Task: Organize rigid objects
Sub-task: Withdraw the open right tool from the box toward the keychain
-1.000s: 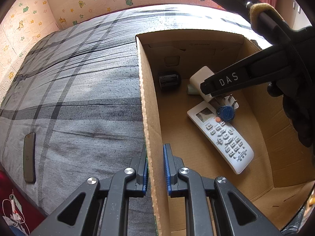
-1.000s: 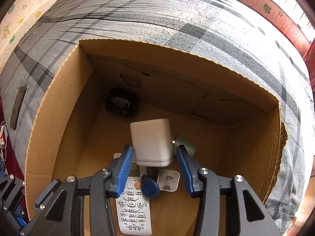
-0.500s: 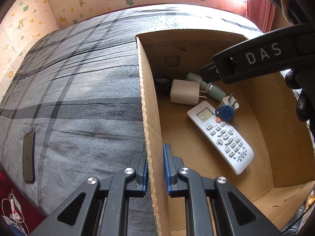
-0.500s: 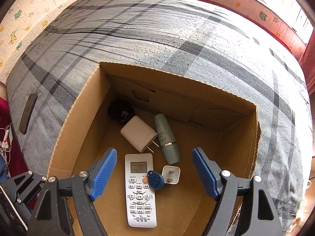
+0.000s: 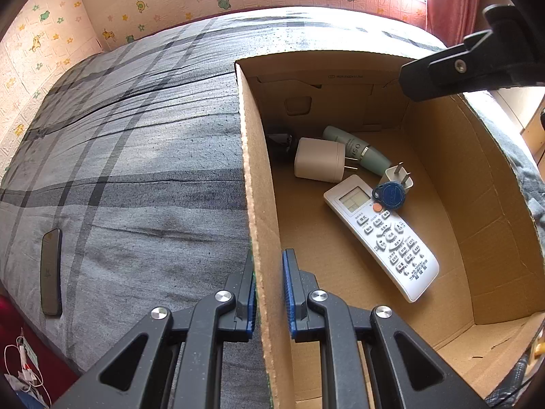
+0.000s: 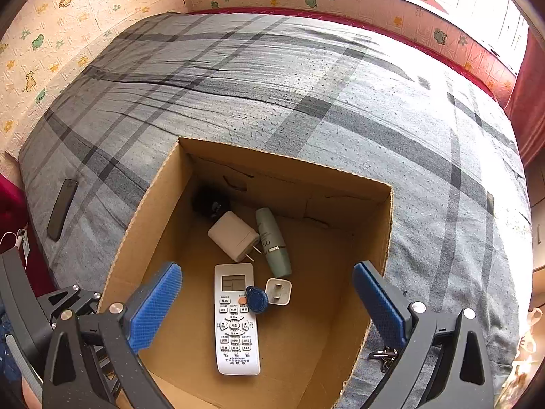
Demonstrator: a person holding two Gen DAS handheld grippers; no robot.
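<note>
An open cardboard box [image 5: 262, 204] [image 6: 143, 201] stands on the bed. Inside lie a white charger block [image 5: 320, 160] [image 6: 233, 235], a pale green bottle [image 5: 361, 151] [image 6: 274, 242], a white remote [image 5: 381, 235] [image 6: 235, 320], a blue key fob [image 5: 390, 196] [image 6: 257, 300], a small white plug [image 5: 398, 175] [image 6: 278, 291] and a dark object [image 5: 281, 139] [image 6: 209, 202] in the far corner. My left gripper [image 5: 269, 293] is shut on the box's left wall. My right gripper [image 6: 267, 303] is wide open and empty, high above the box; part of it shows in the left wrist view [image 5: 470, 71].
A dark phone [image 5: 51, 271] [image 6: 63, 208] lies on the grey plaid bedspread [image 5: 136, 156] near its left edge. Patterned walls ring the bed, with a red curtain [image 6: 524, 95] at the right. A white cable [image 5: 24, 364] lies on the floor at lower left.
My right gripper opened and let go of the white charger block, which now lies in the box beside the green bottle. The gripper then rose up and back. The left gripper stayed still.
</note>
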